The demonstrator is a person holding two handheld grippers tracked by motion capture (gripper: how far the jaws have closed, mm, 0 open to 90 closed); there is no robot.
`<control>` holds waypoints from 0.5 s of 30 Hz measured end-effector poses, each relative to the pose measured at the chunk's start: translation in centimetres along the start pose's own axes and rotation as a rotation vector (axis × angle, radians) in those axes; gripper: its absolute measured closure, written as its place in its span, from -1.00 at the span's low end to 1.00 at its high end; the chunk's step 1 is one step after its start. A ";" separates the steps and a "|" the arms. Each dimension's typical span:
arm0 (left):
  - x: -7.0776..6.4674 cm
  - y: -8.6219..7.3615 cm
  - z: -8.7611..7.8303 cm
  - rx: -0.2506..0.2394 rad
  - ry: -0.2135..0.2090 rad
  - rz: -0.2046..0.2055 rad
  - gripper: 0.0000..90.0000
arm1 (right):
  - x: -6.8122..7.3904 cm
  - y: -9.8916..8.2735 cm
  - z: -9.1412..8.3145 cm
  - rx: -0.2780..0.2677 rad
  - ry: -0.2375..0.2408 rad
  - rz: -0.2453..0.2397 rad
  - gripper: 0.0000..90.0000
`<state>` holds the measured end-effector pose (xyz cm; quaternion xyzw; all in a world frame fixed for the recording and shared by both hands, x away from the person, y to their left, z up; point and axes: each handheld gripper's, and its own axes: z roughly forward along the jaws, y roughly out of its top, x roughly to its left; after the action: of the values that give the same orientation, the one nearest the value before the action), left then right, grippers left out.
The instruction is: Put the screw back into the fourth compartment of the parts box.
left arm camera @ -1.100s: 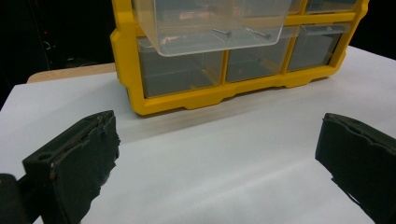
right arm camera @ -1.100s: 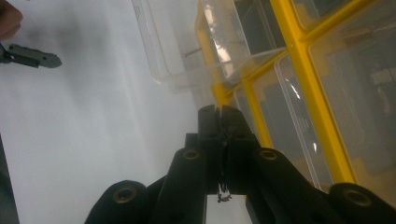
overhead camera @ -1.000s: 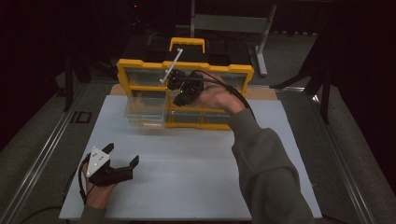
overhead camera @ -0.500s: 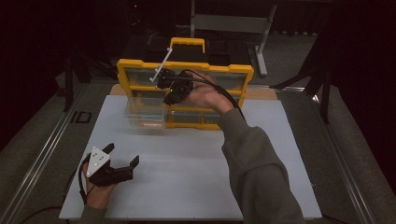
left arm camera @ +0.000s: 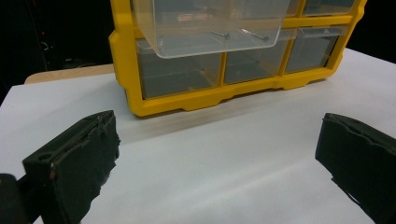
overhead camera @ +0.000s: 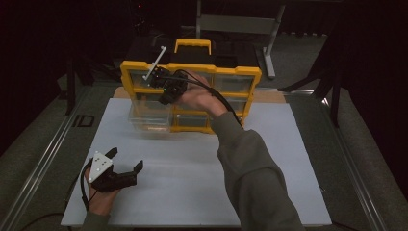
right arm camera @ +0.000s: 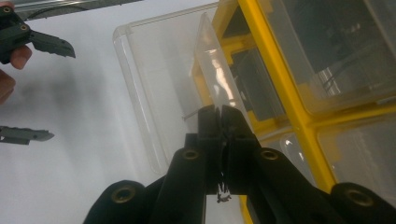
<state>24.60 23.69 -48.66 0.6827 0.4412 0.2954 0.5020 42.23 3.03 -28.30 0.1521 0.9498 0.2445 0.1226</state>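
My right tongs (right arm camera: 218,111) were pressed together just above the pulled-out clear drawer (right arm camera: 154,88); my left tongs (overhead camera: 126,166) gaped apart, far off.

A dim lab or workshop bay — white work table (overhead camera: 298,159), metal rails (overhead camera: 43,159), yellow parts organizer (overhead camera: 240,77).

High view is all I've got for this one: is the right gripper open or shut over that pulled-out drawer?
Observer: Shut. In the right gripper view, the right gripper has its jaws pressed together above the drawer.
Operator: Is it holding anything?
Observer: A thin pin shows beside the jaw tips. I cannot tell whether it is gripped.
Operator: Anything in the drawer?
Observer: The left gripper view shows two small screws lying in it.
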 end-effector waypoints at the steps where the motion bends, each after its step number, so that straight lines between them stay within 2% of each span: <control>1: 0.0 0.0 0.0 0.000 0.000 0.001 -0.99 | 0.1 0.1 0.2 0.001 0.006 0.007 0.95; 4: 0.0 0.0 0.0 0.000 -0.001 0.000 -0.99 | 0.2 0.2 0.4 0.001 0.008 0.007 0.94; 5: 0.0 0.0 0.1 0.002 0.000 0.003 -0.99 | 0.2 0.2 0.5 -0.001 0.013 0.012 0.79; 6: 0.0 -0.1 0.1 0.004 0.000 0.004 -0.99 | 0.1 0.1 0.8 0.000 0.036 0.039 0.28; 8: -0.1 -0.1 0.1 0.003 -0.001 0.004 -0.99 | 0.3 0.0 1.0 -0.001 0.024 0.033 -0.05; 11: -0.1 -0.1 0.1 0.005 -0.001 0.005 -0.99 | 0.3 -0.2 0.9 0.008 0.015 0.052 -0.34; 15: -0.1 -0.1 0.2 0.006 -0.001 0.006 -0.99 | 0.5 -0.7 0.5 0.010 -0.016 0.045 -0.50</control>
<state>24.67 23.56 -48.77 0.6857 0.4397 0.2952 0.4993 41.75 2.84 -29.18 0.1761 0.9463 0.2413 0.1240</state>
